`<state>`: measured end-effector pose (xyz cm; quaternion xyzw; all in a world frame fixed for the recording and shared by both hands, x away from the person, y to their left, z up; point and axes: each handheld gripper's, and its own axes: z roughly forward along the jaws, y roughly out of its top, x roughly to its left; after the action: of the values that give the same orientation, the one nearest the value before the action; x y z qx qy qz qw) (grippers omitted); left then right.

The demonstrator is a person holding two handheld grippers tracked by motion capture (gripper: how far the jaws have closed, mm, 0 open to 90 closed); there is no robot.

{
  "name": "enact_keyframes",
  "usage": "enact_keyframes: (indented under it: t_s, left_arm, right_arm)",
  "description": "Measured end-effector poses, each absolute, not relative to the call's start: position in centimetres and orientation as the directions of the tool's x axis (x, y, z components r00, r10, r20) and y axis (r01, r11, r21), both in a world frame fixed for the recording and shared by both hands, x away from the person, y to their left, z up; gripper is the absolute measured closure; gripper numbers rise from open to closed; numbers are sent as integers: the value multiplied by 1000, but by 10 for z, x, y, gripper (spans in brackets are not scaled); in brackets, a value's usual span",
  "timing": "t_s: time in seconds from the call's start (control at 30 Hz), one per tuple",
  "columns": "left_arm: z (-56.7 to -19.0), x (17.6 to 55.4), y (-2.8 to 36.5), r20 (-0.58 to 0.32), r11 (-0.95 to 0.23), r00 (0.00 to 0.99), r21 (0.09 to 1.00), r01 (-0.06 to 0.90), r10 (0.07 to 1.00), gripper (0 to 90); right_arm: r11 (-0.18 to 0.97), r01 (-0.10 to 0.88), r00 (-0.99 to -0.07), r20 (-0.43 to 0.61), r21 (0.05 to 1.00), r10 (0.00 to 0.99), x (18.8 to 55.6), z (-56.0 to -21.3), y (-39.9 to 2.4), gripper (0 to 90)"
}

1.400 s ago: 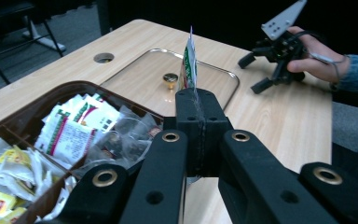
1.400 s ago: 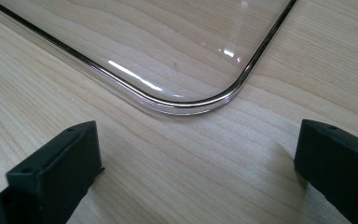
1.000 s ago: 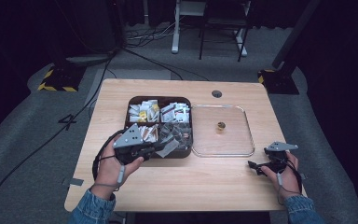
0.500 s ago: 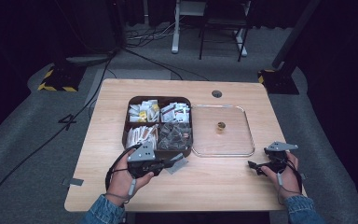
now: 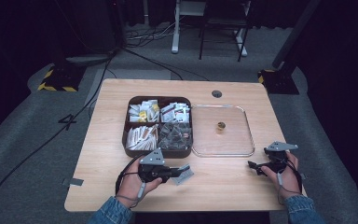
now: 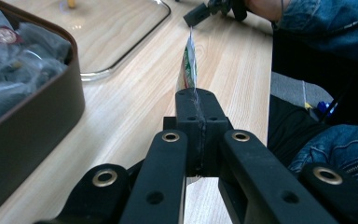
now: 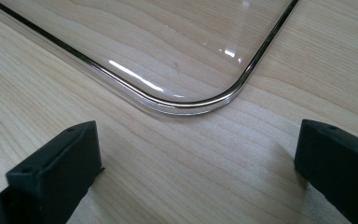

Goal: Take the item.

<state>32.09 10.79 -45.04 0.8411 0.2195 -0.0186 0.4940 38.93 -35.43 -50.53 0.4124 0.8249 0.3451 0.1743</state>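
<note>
Sachet (image 6: 188, 65), pinched edge-on in the clenched left tongs (image 6: 196, 100), hangs low over the wooden surface (image 5: 223, 186), at about six o'clock from the brown four-part box (image 5: 127, 140); its print shows green and red, no words legible. Just beside the box, at three o'clock, lies the clear tray (image 5: 251, 140) with a small gold thing (image 5: 220, 127) in it. Right tongs (image 7: 193, 163) rest released near the tray's corner, holding nothing. Maroon round labels (image 6: 0, 35) on the box's packets are unreadable.

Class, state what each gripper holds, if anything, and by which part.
The left gripper pinches a small sachet by its near edge. The right gripper holds nothing.
</note>
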Motion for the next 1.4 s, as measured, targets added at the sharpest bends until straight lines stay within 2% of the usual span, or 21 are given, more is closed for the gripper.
enact_keyframes:
  t_s: [0.2,0.57,0.93,1.1,1.4]
  left_arm:
    - [-457,319,101,-261,-468,912,794,389,315,897]
    - [-463,322,99,-261,-495,904,767,408,339,886]
    - [-470,327,99,-220,-468,894,789,398,390,576]
    - [-472,329,101,-196,-457,885,797,395,422,485]
    - [-469,329,103,-156,-462,877,801,381,454,468]
  right_arm:
    - [422,560,-599,-3,713,801,389,-505,-354,2]
    - [423,559,-601,-3,713,800,389,-505,-354,2]
    - [423,559,-601,-3,713,800,389,-505,-354,2]
    - [423,559,-601,-3,713,800,389,-505,-354,2]
    - [423,559,-601,-3,713,799,389,-505,-354,2]
